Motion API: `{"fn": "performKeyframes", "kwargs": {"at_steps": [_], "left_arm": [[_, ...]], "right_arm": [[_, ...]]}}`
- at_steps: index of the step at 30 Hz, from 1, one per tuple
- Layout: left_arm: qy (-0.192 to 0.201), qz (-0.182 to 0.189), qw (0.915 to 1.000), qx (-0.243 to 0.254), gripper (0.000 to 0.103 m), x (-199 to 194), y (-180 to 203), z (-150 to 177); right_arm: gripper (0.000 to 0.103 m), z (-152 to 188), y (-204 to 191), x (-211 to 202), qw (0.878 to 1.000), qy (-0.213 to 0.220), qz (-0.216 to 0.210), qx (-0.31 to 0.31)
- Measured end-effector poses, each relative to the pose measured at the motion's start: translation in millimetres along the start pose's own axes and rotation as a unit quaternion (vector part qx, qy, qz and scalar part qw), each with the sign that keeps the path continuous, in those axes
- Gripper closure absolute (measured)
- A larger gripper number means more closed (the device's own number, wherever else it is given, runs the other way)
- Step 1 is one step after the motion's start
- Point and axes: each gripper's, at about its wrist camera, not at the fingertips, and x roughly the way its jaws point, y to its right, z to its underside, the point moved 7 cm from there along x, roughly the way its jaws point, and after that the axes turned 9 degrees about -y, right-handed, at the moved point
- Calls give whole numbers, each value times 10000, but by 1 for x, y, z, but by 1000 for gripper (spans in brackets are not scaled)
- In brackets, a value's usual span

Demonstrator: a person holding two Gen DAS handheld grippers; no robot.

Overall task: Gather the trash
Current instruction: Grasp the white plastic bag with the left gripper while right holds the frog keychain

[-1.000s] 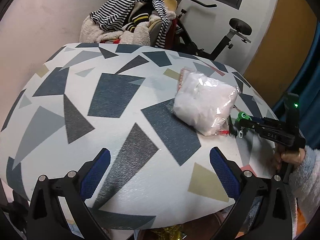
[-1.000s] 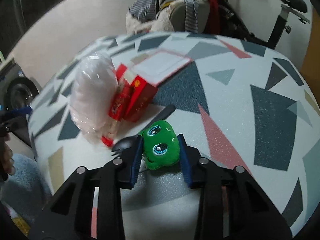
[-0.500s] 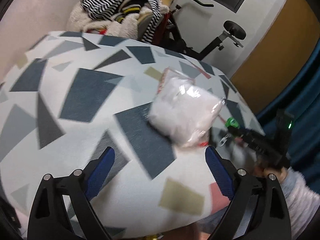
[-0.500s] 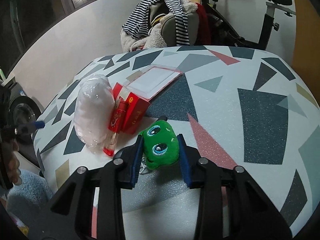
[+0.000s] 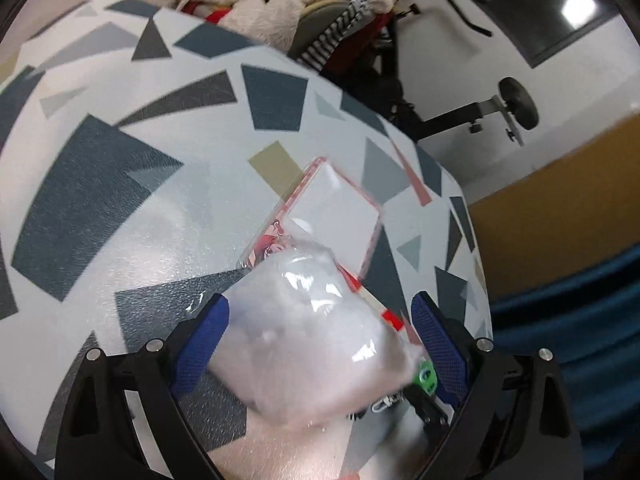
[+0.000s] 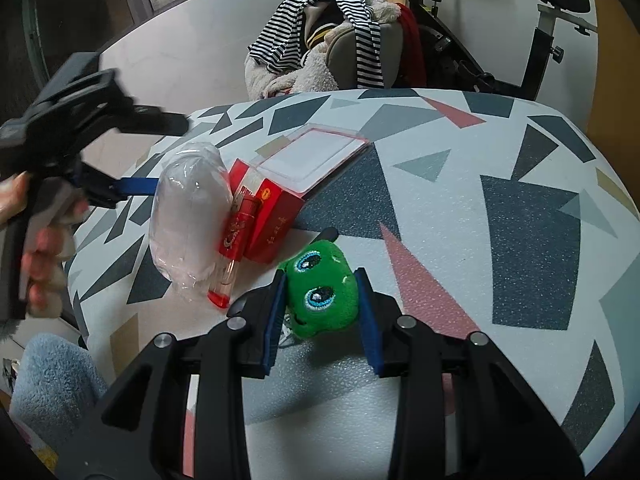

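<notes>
Now the clear plastic bag, stuffed with something white and fluffy, is seen lying on the patterned table, pressed against a red box and a red lighter. It is judged light, soft and slippery, so its bulging middle is best squeezed. The left gripper is straddling it, jaws wide and just narrowing, pads apparently not yet pressing. The right gripper is clamped on a green plush toy near the table edge.
</notes>
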Motion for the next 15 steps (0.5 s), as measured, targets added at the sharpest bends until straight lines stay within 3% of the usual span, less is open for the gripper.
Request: {"fn": "performKeyframes", "kwargs": {"at_steps": [1, 4, 9, 12, 15], "left_arm": [[-110, -97, 9999, 38, 37, 5, -2, 2], [-200, -102, 9990, 379, 47, 6, -4, 8], [-213, -139, 9956, 898, 53, -12, -7, 22], [-82, -328, 9887, 1462, 53, -33, -2, 32], [163, -289, 9829, 1814, 54, -62, 1, 40]], "right_arm": [[67, 0, 0, 0, 10000, 2, -3, -3], [67, 1, -1, 1, 10000, -9, -9, -27], [67, 1, -2, 2, 10000, -29, -25, -58], [67, 1, -3, 3, 10000, -60, -28, -70], [67, 0, -3, 6, 9999, -111, -15, -93]]}}
